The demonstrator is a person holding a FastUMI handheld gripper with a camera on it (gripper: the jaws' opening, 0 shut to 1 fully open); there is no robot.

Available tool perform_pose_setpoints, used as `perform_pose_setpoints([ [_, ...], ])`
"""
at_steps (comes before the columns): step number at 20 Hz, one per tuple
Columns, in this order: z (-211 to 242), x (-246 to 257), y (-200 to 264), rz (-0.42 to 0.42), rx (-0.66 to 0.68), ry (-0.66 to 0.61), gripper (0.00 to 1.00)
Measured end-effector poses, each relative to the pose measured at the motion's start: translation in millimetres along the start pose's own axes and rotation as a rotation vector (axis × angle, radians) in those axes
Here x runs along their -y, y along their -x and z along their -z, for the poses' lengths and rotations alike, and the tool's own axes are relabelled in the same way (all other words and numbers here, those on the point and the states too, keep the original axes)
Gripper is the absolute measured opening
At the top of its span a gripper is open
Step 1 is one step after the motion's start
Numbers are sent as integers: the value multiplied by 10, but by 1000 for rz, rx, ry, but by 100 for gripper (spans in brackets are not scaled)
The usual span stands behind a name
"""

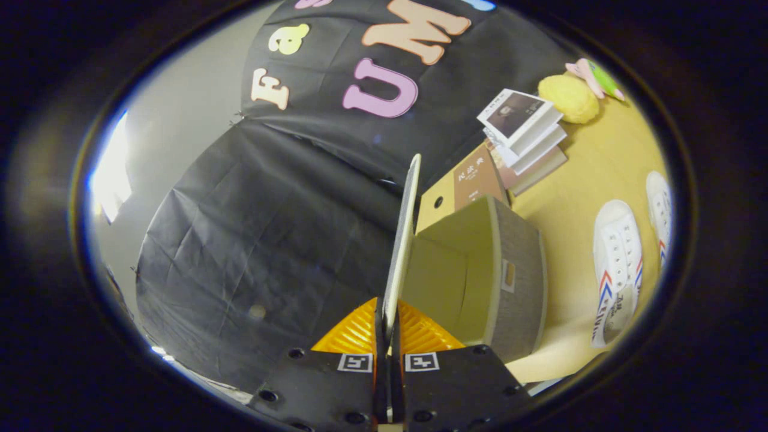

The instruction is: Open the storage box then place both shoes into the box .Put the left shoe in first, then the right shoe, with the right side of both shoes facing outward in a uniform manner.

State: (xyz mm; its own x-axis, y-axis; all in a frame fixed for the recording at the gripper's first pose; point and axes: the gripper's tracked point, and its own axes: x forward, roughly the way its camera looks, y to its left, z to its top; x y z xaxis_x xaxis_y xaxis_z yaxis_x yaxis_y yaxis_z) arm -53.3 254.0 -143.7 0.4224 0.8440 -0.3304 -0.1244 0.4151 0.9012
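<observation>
Black cloth walls the booth behind a yellow tabletop (576,198). On it stands the grey storage box (516,276), open, its lid (403,240) raised edge-on and pinched between both fingers of the gripper (389,327). Beyond the box lies a stack of books (525,129) beside a yellow sponge (569,98). Two white sneakers (618,270) lie well apart from the box, untouched.

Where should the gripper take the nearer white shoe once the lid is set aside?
The gripper is shut on the box lid. The nearer white shoe lies sole-down on the yellow surface, beside the open storage box. Probably best: from above, pinching its sides at mid-length, where it is narrow.
</observation>
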Motion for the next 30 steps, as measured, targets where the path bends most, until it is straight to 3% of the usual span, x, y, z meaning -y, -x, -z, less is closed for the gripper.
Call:
perform_pose_setpoints([
  [11, 77, -949, -543, -113, -42, 111, 6],
  [16, 252, -1199, -796, -137, -64, 151, 20],
  [22, 572, -1377, -1075, -119, -119, 304, 37],
  [30, 487, -1277, -1018, -70, -77, 386, 79],
])
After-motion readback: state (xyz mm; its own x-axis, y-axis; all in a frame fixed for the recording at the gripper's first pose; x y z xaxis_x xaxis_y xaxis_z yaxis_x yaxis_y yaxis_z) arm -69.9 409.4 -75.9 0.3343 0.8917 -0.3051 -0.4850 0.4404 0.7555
